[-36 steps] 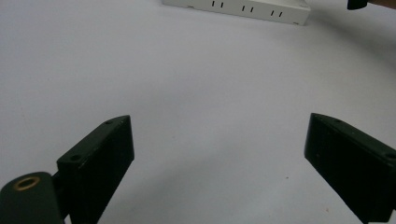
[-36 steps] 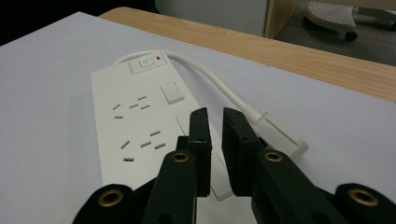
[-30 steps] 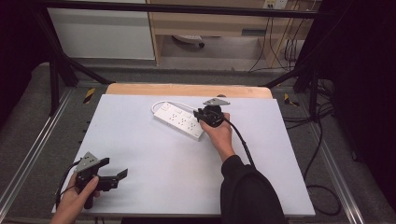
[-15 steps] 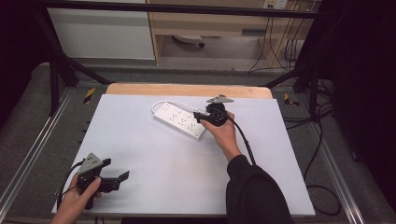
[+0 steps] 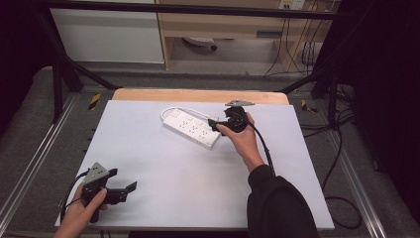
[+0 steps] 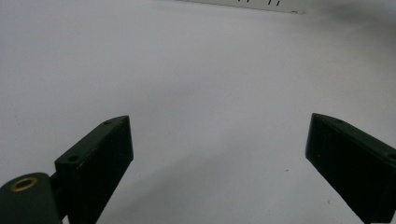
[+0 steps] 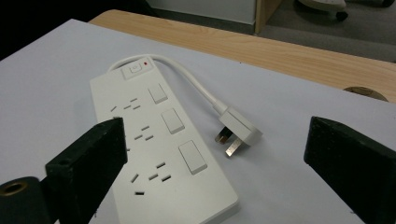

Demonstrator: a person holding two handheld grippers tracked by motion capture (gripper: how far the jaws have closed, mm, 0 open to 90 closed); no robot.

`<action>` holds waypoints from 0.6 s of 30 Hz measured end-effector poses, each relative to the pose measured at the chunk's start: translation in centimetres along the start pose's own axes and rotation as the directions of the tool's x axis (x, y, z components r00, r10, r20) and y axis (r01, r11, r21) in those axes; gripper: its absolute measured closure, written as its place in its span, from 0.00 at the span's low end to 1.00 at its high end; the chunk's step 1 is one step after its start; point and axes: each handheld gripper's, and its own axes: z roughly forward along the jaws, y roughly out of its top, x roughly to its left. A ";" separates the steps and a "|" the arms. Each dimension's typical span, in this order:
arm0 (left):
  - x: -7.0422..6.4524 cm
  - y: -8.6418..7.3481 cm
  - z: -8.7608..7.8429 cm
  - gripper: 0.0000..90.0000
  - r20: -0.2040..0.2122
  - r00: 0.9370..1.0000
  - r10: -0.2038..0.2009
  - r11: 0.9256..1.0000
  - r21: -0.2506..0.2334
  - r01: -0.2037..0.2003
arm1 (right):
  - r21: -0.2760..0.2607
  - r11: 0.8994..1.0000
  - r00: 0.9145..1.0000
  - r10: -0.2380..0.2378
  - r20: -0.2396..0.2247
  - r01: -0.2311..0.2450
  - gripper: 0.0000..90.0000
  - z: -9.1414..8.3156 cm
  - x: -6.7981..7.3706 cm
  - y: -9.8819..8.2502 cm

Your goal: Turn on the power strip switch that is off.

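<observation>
The right gripper (image 5: 218, 124) is hovering over the near-right end of the white power strip (image 5: 192, 128), its jaws having just been opening and now standing spread wide with nothing between them; in the right gripper view the strip (image 7: 159, 144) and its plug (image 7: 238, 128) are lying on the sheet below and between the two black jaws, untouched. The left gripper (image 5: 124, 191) is resting near the front left corner of the tabletop (image 5: 163, 163), jaws spread too, gaping over bare white surface in the left gripper view.

The power strip is lying slantwise toward the far edge of the tabletop, a little left of its middle, with its short cord (image 7: 191, 79) looping from the switch end round to the plug, which is lying flat just beside the strip's far long side, pins pointing toward the near end.

The step in hand looks like a release and withdrawal from the strip. To do it well, the right hand should be lifting straight up and clear before moving sideways, so that neither jaw is catching the strip's corner or dragging the plug. If another grasp is meant, the plug body is the better hold: it is narrow enough for the jaws, whereas the strip is broad and flat. Approaching across the plug's flat sides, away from the pins, should keep it from twisting on the stiff cord.
</observation>
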 end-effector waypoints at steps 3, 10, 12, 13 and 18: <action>0.0 0.0 0.0 0.08 -0.001 1.000 -0.001 1.000 0.000 0.001 | -0.005 1.000 1.000 0.001 -0.008 -0.001 0.06 -0.5 -0.2 0.2; 0.1 0.0 0.0 0.08 -0.002 1.000 0.001 1.000 0.000 -0.001 | -0.015 1.000 0.999 -0.004 -0.032 0.003 0.07 -1.8 -0.5 0.5; 0.1 0.0 -0.1 0.08 -0.003 1.000 0.000 1.000 -0.001 0.000 | -0.017 1.000 0.999 -0.005 -0.035 0.005 0.07 -2.1 -0.6 0.5; 0.1 0.0 -0.1 0.08 -0.004 1.000 -0.001 1.000 -0.002 0.001 | -0.020 1.000 0.999 -0.008 -0.037 0.007 0.07 -2.3 -0.7 0.6; 0.1 0.0 -0.1 0.08 -0.004 1.000 0.000 1.000 -0.002 0.000 | -0.033 0.999 0.999 -0.011 -0.035 0.010 0.07 -3.2 -0.9 0.7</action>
